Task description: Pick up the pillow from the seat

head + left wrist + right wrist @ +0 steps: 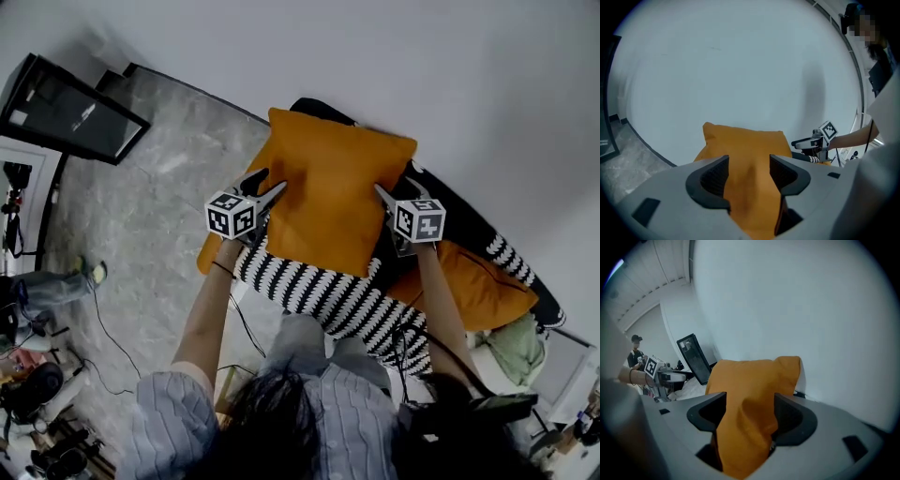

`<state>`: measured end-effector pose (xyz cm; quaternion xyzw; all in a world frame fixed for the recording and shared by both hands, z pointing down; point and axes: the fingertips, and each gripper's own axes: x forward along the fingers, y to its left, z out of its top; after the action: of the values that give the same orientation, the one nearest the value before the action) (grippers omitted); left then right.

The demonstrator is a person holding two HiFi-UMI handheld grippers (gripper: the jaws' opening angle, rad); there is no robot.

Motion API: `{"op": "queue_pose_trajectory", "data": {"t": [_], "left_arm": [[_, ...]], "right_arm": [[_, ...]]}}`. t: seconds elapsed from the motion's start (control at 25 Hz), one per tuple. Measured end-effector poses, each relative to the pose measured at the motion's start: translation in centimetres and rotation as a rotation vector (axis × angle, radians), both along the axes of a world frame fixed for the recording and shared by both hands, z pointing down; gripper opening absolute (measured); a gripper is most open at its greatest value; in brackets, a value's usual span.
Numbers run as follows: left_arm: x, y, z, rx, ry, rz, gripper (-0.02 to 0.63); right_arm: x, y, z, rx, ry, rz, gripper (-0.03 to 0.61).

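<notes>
Entry 1, orange pillow (333,192): square and plump. It is spanned between the two pairs of jaws above the dark seat (464,220), with one side edge inside each pair. Whether its lower edge rests on the seat cannot be told.

Entry 2, left gripper (268,186): jaws apart, released. The pillow's edge lies in the gap and its cloth reaches from pad to pad without being clamped. Past the jaw tips are the pillow's upper corner and the white wall (740,61).

Entry 3, right gripper (392,199): jaws wide apart, released. A fold of the pillow's other edge hangs between them, closer to one pad than the other.

Entry 4, striped cushion (328,295): black and white, lying below both pairs of jaws.

Entry 5, second orange pillow (469,281): below and outside the right jaws, on the seat.

Entry 6, marbled floor (150,216) and black screen (70,108): well outside the left jaws.
</notes>
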<state>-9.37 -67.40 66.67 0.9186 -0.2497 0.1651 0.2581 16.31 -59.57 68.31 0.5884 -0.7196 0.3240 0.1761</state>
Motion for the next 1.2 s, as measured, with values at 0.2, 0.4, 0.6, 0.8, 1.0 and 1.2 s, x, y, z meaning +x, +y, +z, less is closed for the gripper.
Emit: {"op": "queue_pose_trajectory", "data": {"t": [0.2, 0.4, 0.6, 0.8, 1.0, 1.2], "left_arm": [[-0.4, -3.4, 3.0, -0.059, -0.031, -0.021, 0.307], [-0.1, -5.9, 5.4, -0.098, -0.099, 0.042, 0.326], [0.9, -7.0, 7.5, -0.114, -0.188, 0.166, 0.345], [1.9, -7.6, 9.0, -0.131, -0.218, 0.209, 0.352], [2.8, -7.6, 9.6, -0.14, -0.219, 0.177, 0.348], [3.2, -7.1, 9.3, -0.164, -0.237, 0.181, 0.311]], "right_arm": [[0.5, -1.4, 1.4, -0.033, 0.023, 0.033, 0.316], [0.1, -2.9, 2.2, -0.045, 0.017, 0.047, 0.318], [0.1, -3.7, 2.4, -0.037, 0.004, 0.038, 0.316], [0.1, -3.8, 2.6, -0.015, -0.005, 0.05, 0.316], [0.0, -3.8, 3.1, -0.014, 0.013, 0.055, 0.3], [-0.4, -3.7, 3.3, -0.019, -0.06, 0.034, 0.214]]}}
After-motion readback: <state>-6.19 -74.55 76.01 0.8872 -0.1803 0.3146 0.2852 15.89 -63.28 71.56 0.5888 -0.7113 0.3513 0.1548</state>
